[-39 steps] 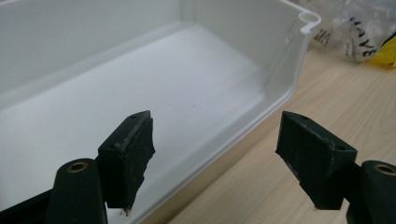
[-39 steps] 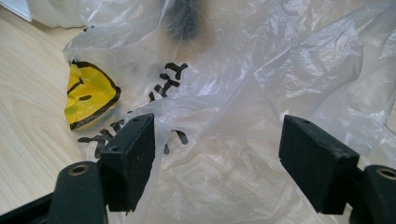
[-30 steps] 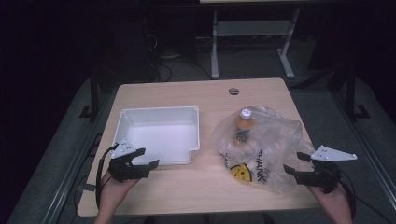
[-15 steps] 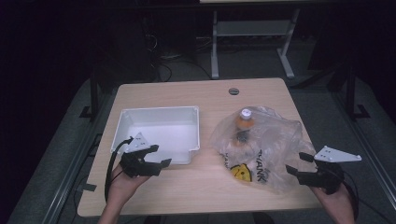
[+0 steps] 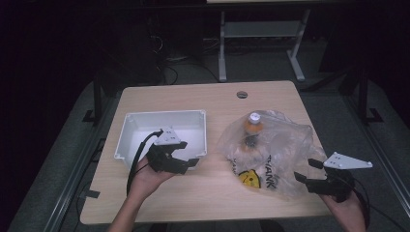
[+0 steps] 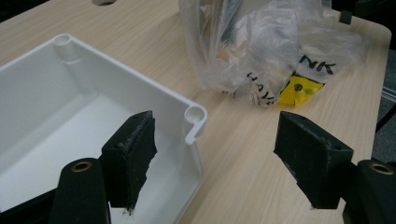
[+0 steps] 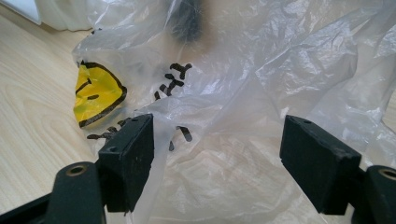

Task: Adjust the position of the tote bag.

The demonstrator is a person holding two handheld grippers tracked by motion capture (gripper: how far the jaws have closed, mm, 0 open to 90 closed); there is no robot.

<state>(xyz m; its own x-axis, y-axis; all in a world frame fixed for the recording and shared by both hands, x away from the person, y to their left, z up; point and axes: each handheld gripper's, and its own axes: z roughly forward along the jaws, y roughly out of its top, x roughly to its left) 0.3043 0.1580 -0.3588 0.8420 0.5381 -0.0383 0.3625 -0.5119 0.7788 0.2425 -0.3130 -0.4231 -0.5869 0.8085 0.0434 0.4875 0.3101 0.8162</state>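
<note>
**Both claws spread wide, bag between and ahead of them**

Clear plastic bag (image 5: 270,150) lies on the right half of the bench (image 5: 212,104); yellow smiley print and black lettering face the person. An orange-capped bottle (image 5: 253,123) stands inside it. Right claw (image 5: 309,175) sits at the bag's near right edge, jaws wide apart, loose film between them, nothing gripped. Left claw (image 5: 186,158) hovers over the near right corner of the white bin (image 5: 145,121), jaws wide apart, holding nothing. Bin and bag sit apart.
</note>
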